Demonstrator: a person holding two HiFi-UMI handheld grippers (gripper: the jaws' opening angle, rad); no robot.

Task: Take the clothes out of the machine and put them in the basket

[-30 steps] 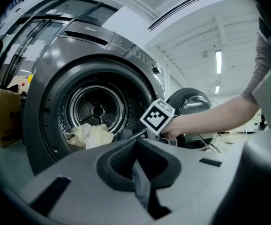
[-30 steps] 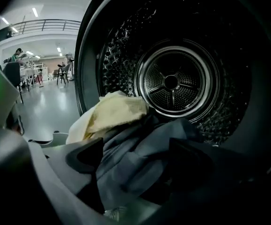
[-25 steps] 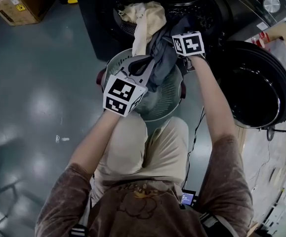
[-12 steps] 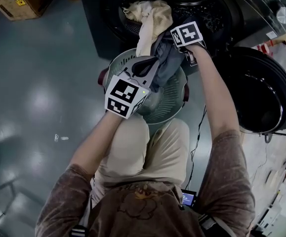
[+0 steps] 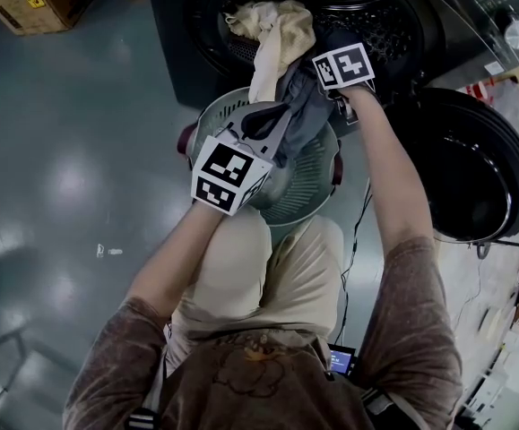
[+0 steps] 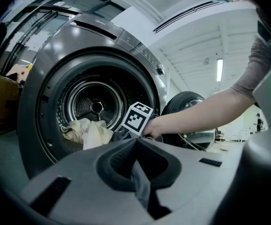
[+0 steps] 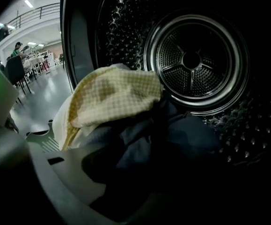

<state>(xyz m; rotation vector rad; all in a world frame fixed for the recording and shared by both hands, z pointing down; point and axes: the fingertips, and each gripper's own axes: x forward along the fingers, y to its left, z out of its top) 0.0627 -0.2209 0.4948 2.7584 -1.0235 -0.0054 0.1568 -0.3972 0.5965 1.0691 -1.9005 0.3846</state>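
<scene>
Our left gripper (image 6: 137, 153) hovers over the basket (image 5: 317, 182), its jaws pinched together on a strip of grey cloth (image 6: 142, 184). Our right gripper (image 7: 135, 168) is at the mouth of the machine (image 5: 393, 25); its jaws have just been closing and now clamp dark cloth (image 7: 140, 144), which lies under a cream cloth (image 5: 277, 30) spilling over the drum lip.

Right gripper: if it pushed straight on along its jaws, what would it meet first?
The dark garment. It sits between the jaws of the right gripper, which have just been closing on it. Past the cloth the line runs toward the drum's back wall, though depth there is hard to judge.
</scene>
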